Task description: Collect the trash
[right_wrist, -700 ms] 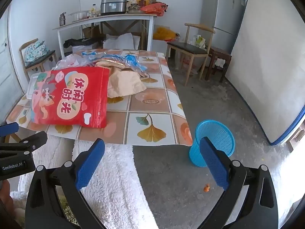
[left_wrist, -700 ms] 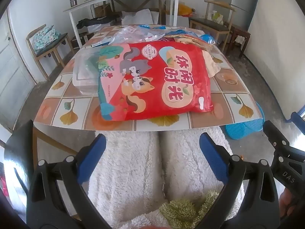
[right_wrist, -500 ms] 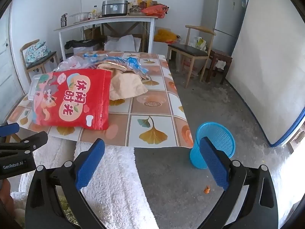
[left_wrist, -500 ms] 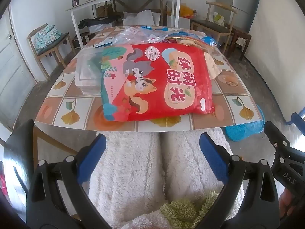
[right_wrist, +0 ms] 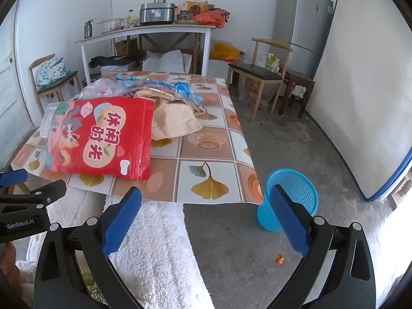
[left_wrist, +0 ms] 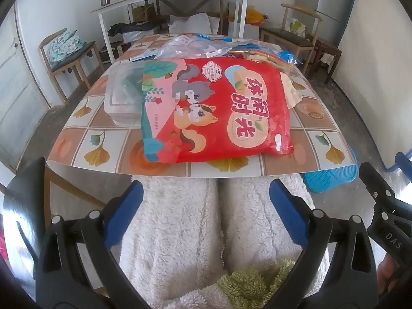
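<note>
Trash, chiefly a big red snack bag (left_wrist: 216, 110), lies on the tiled table (left_wrist: 103, 152) near its front edge. In the left wrist view the bag partly covers a clear plastic box (left_wrist: 121, 95) at its left, with clear and blue wrappers (left_wrist: 195, 46) heaped behind it and tan paper (left_wrist: 289, 92) at its right. The left gripper (left_wrist: 206, 213) hangs short of the table edge over fleecy white-clad legs (left_wrist: 180, 231), jaws spread wide and holding nothing, probably poised for a first reach.

In the right wrist view the same bag (right_wrist: 103, 136) sits at the table's near left, the tan paper (right_wrist: 175, 121) just behind it. A blue mesh basket (right_wrist: 291, 193) stands on the floor beside the table's near right corner, likely there to receive the litter. The right gripper (right_wrist: 206, 219) is likewise gaping and empty, below the table edge.
</note>
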Demonstrator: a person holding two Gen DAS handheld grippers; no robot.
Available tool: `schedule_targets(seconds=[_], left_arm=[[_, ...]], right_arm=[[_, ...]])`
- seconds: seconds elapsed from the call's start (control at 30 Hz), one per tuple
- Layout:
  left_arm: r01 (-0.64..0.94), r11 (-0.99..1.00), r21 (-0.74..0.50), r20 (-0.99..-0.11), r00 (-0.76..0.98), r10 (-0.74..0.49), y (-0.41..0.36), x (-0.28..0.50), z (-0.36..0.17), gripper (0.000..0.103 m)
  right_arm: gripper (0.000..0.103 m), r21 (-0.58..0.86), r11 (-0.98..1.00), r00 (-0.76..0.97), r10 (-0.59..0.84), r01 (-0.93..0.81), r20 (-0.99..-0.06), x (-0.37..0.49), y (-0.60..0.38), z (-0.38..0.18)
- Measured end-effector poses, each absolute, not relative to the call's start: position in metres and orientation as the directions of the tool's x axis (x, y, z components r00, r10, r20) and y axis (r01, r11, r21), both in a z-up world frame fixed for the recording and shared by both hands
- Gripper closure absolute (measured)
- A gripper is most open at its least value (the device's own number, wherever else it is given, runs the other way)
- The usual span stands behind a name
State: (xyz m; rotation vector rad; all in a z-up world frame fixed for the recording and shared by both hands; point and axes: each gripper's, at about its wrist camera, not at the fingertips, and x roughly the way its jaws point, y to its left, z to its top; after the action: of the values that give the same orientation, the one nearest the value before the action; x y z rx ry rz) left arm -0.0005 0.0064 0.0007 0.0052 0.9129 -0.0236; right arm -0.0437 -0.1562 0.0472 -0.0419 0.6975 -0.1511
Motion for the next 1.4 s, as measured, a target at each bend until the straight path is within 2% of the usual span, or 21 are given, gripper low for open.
schedule_targets(seconds=[1.4], left_arm=[[0.015,1.000,-0.016,-0.794,0.608,-0.021,0.025,0.000,0.001,0.009]], right_arm=[[0.006,-0.093,0.987,0.762,-0.157,0.127,-0.628,-0.044,-0.150,0.049]])
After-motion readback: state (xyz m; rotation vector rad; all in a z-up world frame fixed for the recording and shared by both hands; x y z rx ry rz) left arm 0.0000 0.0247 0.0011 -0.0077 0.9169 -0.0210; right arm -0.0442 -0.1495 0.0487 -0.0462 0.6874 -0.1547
